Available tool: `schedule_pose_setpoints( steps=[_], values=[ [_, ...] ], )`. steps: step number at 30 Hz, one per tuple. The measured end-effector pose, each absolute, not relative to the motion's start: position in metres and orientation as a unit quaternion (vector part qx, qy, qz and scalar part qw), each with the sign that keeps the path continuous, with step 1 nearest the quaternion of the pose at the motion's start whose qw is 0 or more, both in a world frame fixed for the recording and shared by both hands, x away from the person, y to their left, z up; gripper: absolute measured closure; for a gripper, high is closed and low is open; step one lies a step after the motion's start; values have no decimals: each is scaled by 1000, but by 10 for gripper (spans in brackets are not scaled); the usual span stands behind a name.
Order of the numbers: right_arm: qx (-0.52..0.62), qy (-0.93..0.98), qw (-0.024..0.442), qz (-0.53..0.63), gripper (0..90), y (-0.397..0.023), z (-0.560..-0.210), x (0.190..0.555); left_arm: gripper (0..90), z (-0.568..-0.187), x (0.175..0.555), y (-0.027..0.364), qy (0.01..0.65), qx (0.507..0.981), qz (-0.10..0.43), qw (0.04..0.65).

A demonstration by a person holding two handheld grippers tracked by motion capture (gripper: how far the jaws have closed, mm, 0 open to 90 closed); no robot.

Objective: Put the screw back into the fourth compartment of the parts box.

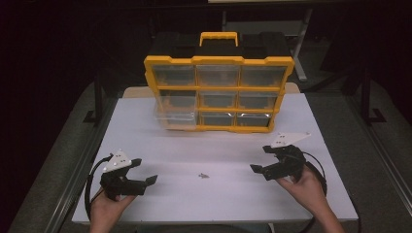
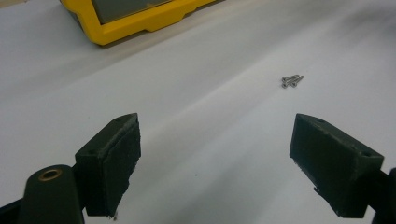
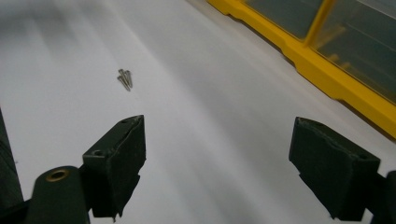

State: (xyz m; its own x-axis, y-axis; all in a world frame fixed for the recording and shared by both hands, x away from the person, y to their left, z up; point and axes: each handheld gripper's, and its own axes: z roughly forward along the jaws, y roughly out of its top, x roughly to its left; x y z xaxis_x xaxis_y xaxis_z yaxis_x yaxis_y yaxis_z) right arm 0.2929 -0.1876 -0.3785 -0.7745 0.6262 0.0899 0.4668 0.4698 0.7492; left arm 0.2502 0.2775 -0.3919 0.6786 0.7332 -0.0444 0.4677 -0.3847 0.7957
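Down at the near edge of the white rectangular table, both pairs of tongs are held just above the surface with jaws spread wide and nothing between them. The left black two-jaw gripper, held in the person's left hand, sits at about 8 o'clock of the table and points toward 3 o'clock. The right black two-jaw gripper, held in the right hand, sits at about 4 o'clock and points toward 9 o'clock.

Between them, well apart from each, lies a small cluster of silver metal screws on the bare tabletop. From the left gripper the screws lie at roughly 3 o'clock; from the right gripper, at about 8 o'clock. In the left gripper view the screws appear ahead of the jaws, toward 1 o'clock; in the right gripper view they appear ahead, toward 11 o'clock.

Farther out, at 12 o'clock, a yellow-framed black plastic organiser case with clear drawers stands upright, and its lower-left drawer is pulled partly out.
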Motion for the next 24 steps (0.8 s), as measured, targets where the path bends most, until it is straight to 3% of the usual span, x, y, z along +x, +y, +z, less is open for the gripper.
schedule_pose_setpoints(
  steps=[24],
  values=[
    [233,907,38,350,288,-93,-381,326,161,-390,250,275,364,818,165,414]
  ],
)
